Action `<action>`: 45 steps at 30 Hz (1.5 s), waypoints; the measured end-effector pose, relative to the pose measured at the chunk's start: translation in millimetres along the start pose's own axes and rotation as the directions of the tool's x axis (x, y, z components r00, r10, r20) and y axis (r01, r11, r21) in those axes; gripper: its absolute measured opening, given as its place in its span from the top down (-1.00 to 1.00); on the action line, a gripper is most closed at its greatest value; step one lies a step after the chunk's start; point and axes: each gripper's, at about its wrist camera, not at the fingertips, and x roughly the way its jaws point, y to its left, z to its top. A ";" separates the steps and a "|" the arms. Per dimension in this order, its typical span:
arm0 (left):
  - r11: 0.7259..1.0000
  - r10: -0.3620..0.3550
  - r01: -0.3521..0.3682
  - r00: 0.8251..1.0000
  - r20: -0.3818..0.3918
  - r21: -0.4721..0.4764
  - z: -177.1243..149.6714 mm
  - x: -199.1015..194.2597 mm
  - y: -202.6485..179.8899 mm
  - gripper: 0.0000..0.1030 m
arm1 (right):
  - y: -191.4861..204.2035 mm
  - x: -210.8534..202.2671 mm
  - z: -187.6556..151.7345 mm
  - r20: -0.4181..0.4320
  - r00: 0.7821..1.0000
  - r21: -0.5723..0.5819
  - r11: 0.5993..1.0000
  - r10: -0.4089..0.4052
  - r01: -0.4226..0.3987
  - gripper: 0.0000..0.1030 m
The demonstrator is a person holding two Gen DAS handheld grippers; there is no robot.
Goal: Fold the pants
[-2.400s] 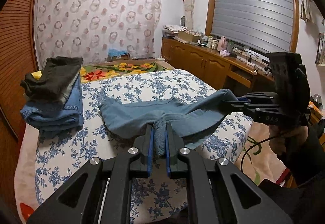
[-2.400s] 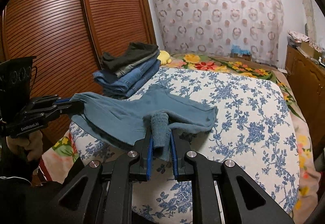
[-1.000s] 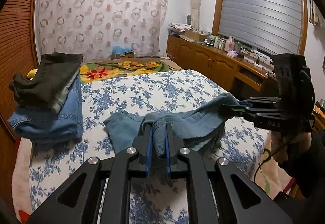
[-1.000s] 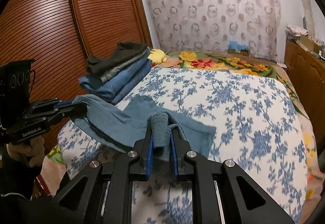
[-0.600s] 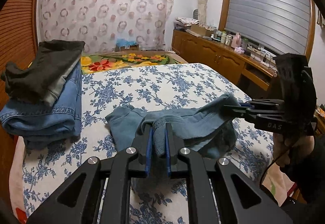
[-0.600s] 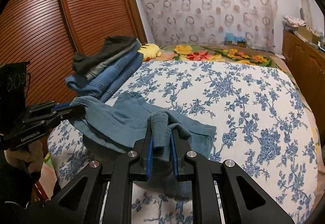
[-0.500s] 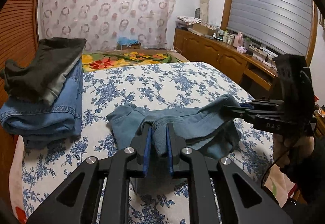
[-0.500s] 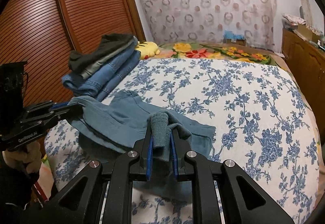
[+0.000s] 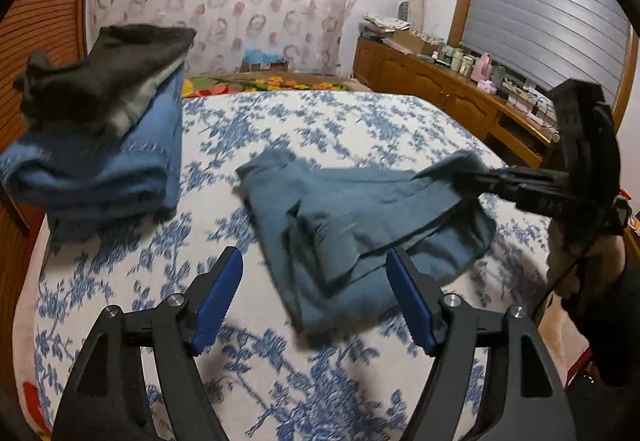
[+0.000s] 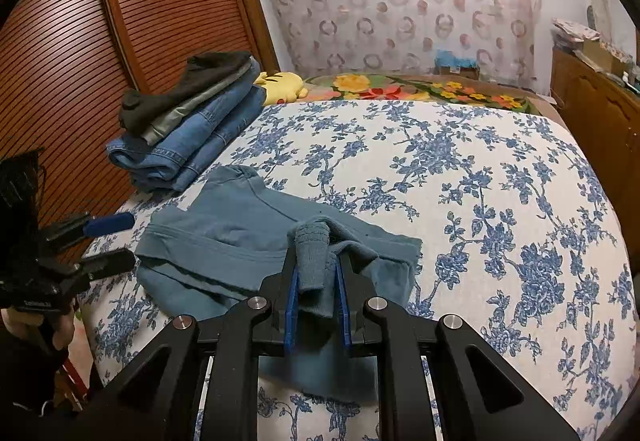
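From the left wrist view we see the left tongs (image 9: 314, 297) spread wide, blue ribbed pads (image 9: 218, 295) apart with nothing between them, low in the frame over the bed (image 9: 360, 129). The teal pants (image 9: 360, 225) lie crumpled at frame centre on the blue-floral bedspread, partly motion-blurred. At right centre the right tongs (image 9: 472, 177) pinch one corner of the cloth and hold it raised off the bed.

The right wrist view shows what the first cannot: the right tongs (image 10: 316, 305) closed narrowly on a rolled, ribbed cuff-like bunch of the pants (image 10: 248, 233), which stands up between the blue pads. Here the waistband seam and soft knit texture read clearly; the fabric lies flat at centre left, folded in layers. The left tongs (image 10: 108, 241) appear at the left edge, gaping, just beside the pants' edge, not touching.

A stack of folded clothes (image 10: 192, 121), stiff blue denim under dark and grey fabric, sits upper left, near a yellow plush toy (image 10: 282, 85). A slatted wooden wardrobe door (image 10: 80, 41) fills the upper left.
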 end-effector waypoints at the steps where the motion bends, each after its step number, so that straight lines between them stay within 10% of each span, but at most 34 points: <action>1: 1.000 0.009 -0.009 1.000 -0.002 -0.002 -2.4 -0.7 1.3 -0.45 | 0.9 -3.8 -1.0 0.005 1.000 -0.008 1.000 -0.011 0.011 0.56; 12: 0.998 0.055 -0.055 0.998 -0.036 -0.013 -17.8 -5.8 16.8 -0.45 | 0.4 -36.3 -20.9 0.014 0.998 -0.073 0.996 -0.058 0.059 0.10; 45: 0.993 0.118 -0.118 0.992 -0.043 0.001 37.3 47.1 20.7 -0.45 | -3.0 20.1 6.3 -0.125 0.989 -0.187 0.981 -0.082 0.058 0.09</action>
